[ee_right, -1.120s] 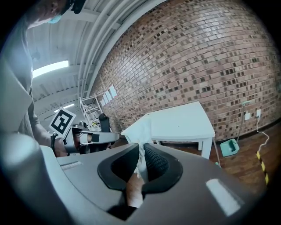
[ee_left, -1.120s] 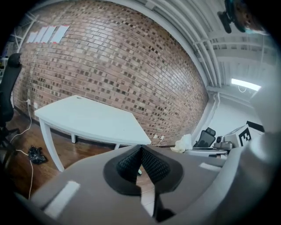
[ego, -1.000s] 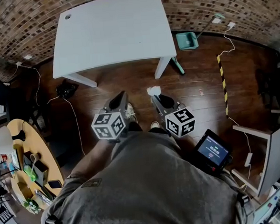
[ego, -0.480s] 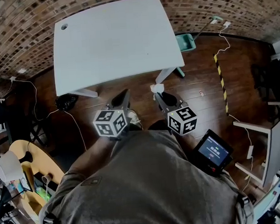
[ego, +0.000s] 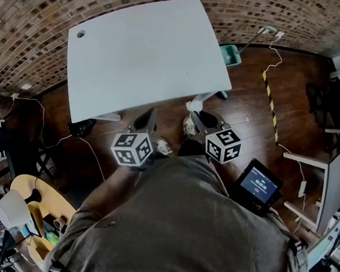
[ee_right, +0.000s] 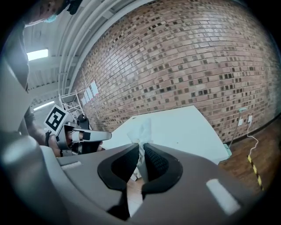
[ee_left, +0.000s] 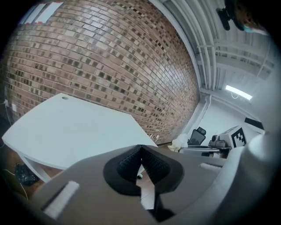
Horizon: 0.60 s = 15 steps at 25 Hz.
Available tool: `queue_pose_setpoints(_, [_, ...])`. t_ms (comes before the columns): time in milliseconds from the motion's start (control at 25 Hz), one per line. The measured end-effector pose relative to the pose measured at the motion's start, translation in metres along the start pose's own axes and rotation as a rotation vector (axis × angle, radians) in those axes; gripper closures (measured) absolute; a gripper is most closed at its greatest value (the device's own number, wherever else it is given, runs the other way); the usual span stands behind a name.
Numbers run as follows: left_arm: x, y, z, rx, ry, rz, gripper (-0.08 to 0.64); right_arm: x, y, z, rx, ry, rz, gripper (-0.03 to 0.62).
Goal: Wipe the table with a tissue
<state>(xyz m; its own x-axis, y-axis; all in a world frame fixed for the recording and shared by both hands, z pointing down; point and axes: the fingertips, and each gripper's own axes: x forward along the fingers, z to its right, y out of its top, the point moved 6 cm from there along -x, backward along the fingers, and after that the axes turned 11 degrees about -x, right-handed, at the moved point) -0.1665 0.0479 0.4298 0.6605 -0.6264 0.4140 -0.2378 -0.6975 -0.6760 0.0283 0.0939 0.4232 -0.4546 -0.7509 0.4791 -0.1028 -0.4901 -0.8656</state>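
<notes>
A white table stands ahead of me against a brick wall; it also fills the middle of the left gripper view and the right gripper view. My right gripper is shut on a crumpled white tissue, held just short of the table's near edge. The tissue sticks up between the pads in the right gripper view. My left gripper hangs beside it, shut and holding nothing. The tissue also shows at the right of the left gripper view.
The floor is dark wood. A teal dustpan lies right of the table, with a yellow-black tape strip and white cables nearby. A handheld screen hangs at my right hip. A cluttered wooden side table sits at lower left.
I have stepped toward the table, which now sits closer and larger. Both grippers have moved up to its near edge, the tissue still held in the right one.
</notes>
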Motion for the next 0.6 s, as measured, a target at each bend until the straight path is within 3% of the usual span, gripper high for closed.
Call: queue_pose_setpoints(600, [0.086, 0.032, 0.004, -0.008, 0.098, -0.029, 0.558, 0.052, 0.013, 0.097, -0.025, 0.082, -0.084, 0.548])
